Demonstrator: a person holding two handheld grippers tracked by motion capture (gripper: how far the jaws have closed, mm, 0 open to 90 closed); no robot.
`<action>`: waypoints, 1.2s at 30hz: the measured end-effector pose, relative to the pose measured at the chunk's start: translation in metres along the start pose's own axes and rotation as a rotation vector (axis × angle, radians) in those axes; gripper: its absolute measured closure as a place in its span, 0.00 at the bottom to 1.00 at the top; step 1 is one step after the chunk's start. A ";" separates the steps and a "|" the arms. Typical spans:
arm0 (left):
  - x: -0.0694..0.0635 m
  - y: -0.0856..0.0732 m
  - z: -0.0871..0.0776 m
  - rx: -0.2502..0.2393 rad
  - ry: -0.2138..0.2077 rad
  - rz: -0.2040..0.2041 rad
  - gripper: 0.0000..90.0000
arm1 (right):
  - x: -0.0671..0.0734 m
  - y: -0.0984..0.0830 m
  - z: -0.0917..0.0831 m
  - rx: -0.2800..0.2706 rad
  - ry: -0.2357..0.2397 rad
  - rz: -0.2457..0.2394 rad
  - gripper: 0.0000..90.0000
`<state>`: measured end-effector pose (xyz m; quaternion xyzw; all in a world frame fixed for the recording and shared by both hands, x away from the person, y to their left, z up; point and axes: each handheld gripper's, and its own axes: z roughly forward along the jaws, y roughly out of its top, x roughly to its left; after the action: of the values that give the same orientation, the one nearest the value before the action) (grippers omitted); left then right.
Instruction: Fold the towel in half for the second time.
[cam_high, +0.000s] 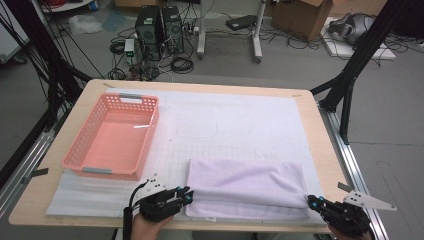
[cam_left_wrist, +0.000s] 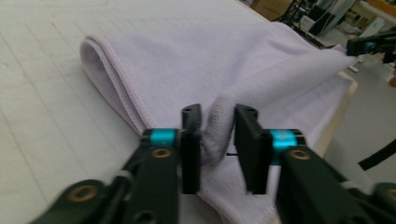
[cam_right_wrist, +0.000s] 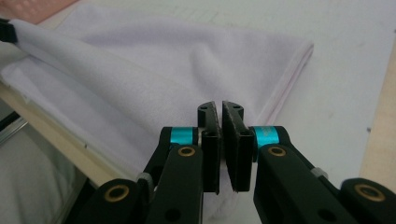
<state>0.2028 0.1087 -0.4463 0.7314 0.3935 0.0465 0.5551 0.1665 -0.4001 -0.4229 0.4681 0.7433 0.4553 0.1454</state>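
I held the left gripper (cam_high: 186, 194) loosened around the towel (cam_high: 247, 182) corner, the right gripper (cam_high: 311, 201) clamping its other near-edge corner.

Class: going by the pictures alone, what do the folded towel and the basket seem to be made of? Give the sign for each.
Towel: pale lilac, soft cloth, likely terry or microfibre; matt fuzzy nap, stitched hem, and it bunches limply. Basket: likely moulded plastic, salmon pink and slightly glossy; rigid walls with regular perforations and a highlight on the floor.
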 end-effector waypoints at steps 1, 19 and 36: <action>0.000 0.000 -0.001 -0.001 -0.004 0.001 0.63 | 0.000 -0.001 0.000 0.026 0.005 0.003 0.92; -0.003 -0.005 0.007 0.129 0.099 0.016 0.88 | 0.002 -0.006 0.021 0.164 -0.074 -0.033 0.71; 0.023 0.026 0.013 -0.019 0.125 0.045 0.56 | -0.004 0.020 0.024 0.011 -0.065 -0.057 0.70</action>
<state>0.2387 0.1113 -0.4376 0.7306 0.4102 0.1082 0.5351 0.1947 -0.3873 -0.4206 0.4622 0.7536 0.4315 0.1799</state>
